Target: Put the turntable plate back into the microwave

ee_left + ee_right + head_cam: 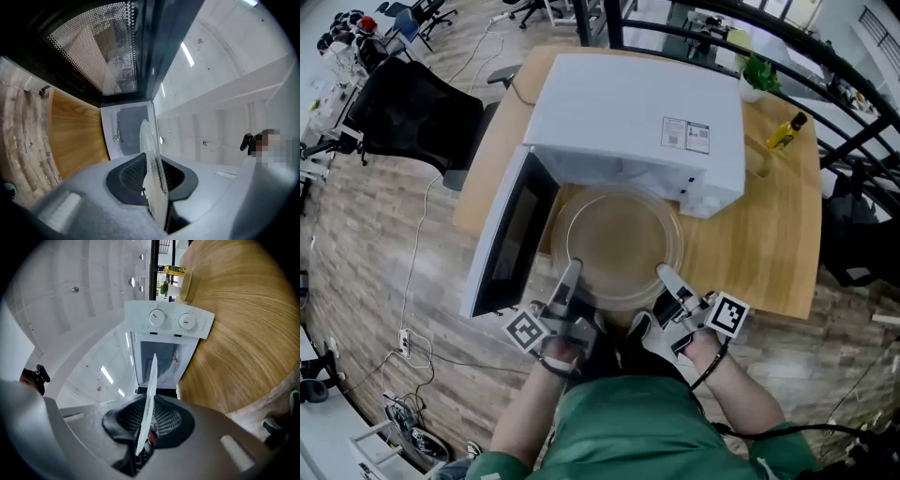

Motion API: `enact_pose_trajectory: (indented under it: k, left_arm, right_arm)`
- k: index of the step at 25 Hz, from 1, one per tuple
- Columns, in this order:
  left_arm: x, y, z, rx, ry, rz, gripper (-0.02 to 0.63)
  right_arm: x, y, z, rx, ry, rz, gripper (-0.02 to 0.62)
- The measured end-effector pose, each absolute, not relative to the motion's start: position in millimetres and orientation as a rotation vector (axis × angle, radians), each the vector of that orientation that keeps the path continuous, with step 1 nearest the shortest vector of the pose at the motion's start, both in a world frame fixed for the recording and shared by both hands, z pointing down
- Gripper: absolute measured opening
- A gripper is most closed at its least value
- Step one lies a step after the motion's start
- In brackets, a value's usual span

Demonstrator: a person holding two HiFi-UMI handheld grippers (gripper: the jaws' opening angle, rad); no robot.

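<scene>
The round, clear glass turntable plate (619,246) hung level at the centre of the head view, just in front of the boxy white microwave's (628,122) open mouth, above the pale wooden table (759,244). The left gripper (570,277) was clamped on its lower left rim and the right gripper (667,279) on its lower right rim, ribbed dark pads (129,176) pinching the thin glass edge. The door (511,239), dark with a perforated mesh window, stood swung out at left. Two round dials (171,320) sat on the smooth white panel.
</scene>
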State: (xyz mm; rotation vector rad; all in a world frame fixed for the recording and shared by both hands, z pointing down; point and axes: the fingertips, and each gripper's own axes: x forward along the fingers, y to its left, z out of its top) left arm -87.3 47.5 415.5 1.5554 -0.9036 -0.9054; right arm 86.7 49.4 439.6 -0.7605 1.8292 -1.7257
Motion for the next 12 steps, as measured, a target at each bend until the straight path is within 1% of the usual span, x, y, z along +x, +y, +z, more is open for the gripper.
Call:
enact_pose_trajectory:
  k: [12]
  left_arm:
    - [-106, 10, 455, 1.513, -0.840, -0.879, 0.052]
  right_arm:
    - [69, 19, 474, -0.840, 1.823, -1.664, 0.051]
